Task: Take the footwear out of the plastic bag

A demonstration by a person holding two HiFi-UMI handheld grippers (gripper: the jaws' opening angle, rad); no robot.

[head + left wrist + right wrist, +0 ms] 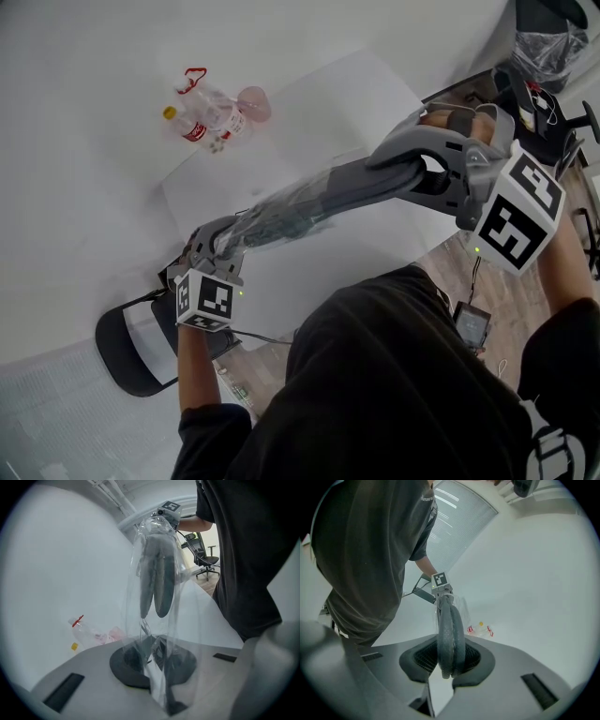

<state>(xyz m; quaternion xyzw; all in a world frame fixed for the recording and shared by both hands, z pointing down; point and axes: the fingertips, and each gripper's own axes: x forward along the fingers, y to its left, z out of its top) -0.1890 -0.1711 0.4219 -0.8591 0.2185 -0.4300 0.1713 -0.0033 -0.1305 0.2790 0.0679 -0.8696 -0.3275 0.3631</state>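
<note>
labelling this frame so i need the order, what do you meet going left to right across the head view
black chair → left gripper → plastic bag with the footwear inside → right gripper. The bottles are left out: they lie further up the picture, in line with the left gripper.

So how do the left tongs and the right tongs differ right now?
The left tongs pinch only the clear plastic bag; the right tongs clamp the grey footwear. The left tongs are closed flat; the right tongs stand apart by the footwear's thickness. Both are gripping, facing each other from opposite ends.
</note>
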